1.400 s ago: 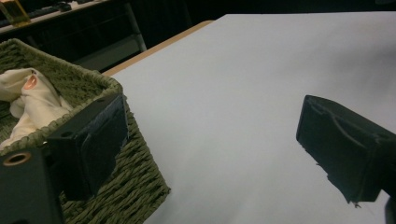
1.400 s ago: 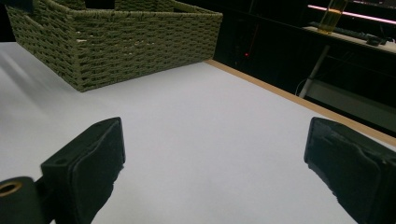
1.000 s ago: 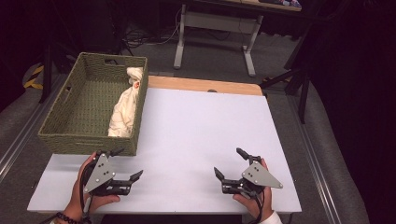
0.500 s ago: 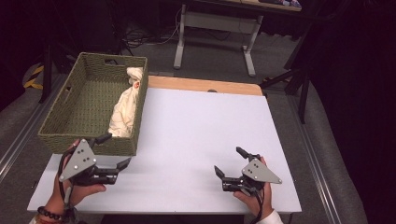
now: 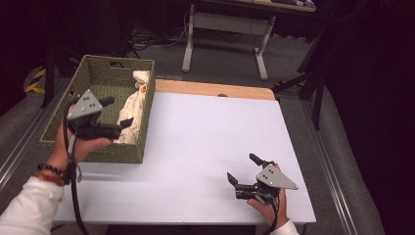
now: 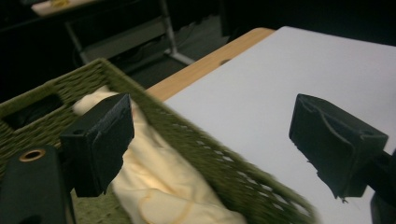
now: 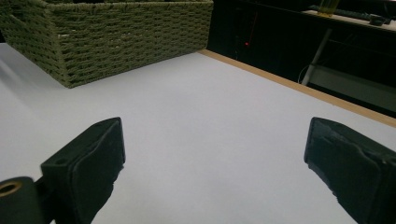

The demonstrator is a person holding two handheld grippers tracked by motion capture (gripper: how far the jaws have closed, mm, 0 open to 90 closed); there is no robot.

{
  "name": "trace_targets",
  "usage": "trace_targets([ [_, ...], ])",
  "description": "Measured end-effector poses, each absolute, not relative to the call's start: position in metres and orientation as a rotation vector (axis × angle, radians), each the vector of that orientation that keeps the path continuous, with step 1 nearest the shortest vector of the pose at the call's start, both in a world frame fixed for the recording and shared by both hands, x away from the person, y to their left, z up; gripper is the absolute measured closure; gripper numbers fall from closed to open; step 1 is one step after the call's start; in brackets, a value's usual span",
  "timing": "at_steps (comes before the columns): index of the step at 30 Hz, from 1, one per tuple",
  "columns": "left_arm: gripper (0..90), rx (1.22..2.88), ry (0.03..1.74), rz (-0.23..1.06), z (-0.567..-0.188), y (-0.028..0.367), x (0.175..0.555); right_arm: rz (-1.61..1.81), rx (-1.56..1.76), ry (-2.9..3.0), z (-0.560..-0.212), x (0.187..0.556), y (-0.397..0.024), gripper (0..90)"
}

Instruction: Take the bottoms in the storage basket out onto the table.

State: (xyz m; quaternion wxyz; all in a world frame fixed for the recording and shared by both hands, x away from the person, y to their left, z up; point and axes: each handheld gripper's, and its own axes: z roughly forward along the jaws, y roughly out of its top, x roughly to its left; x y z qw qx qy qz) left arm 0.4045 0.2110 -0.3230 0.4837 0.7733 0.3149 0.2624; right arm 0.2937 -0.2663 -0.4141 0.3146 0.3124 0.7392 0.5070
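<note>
Overhead, the left gripper (image 5: 116, 112) hovers, jaws spread and empty, above the woven basket (image 5: 63, 134) holding a cream cloth (image 5: 131, 115); its own camera shows cloth folds (image 6: 159, 186), while the right gripper (image 5: 243, 169) rests released on the white tabletop (image 5: 205, 137)

A pale cream cloth (image 5: 132, 110) is seen crumpled and stretched lengthwise along the right inner wall of a green woven basket (image 5: 100, 78), with one end bunched up against the far right corner and the other reaching toward the near wall. The basket is rectangular, upright and open-topped, with a handle slot cut in its far wall, and it is set on the left edge of the white table top, its far end overhanging the wooden strip at the back. In the left gripper view the cloth (image 6: 159, 186) is shown soft and folded, lying just inside the basket's rim (image 6: 196, 135)
</note>
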Motion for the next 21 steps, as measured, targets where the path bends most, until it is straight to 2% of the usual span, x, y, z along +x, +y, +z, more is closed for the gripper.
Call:
trace_targets([
  [1, 14.8, 1.927, 0.821, 0.618, -0.324, 0.212, 0.432, 1.338, 0.836, 1.946, -0.414, 0.295, -0.268, 6.0],
  [2, 14.6, 1.953, 0.84, 0.639, -0.325, 0.211, 0.442, 1.338, 0.841, 1.946, -0.414, 0.295, -0.269, 6.0],
  [7, 14.6, 2.013, 0.962, 0.653, -0.332, 0.211, 0.48, 1.328, 0.838, 1.96, -0.415, 0.296, -0.27, 6.0],
  [10, 15.6, 2.03, 1.034, 0.618, -0.338, 0.212, 0.502, 1.34, 0.86, 1.961, -0.416, 0.298, -0.273, 6.0],
  [11, 15.6, 2.09, 1.087, 0.589, -0.342, 0.209, 0.514, 1.349, 0.881, 1.962, -0.416, 0.3, -0.274, 6.1],
  [14, 16.8, 2.135, 1.151, 0.581, -0.345, 0.206, 0.525, 1.324, 0.893, 1.954, -0.417, 0.301, -0.274, 6.9],
  [21, 14.5, 2.281, 1.198, 0.44, -0.362, 0.188, 0.549, 1.313, 0.894, 1.962, -0.418, 0.301, -0.273, 7.3],
])
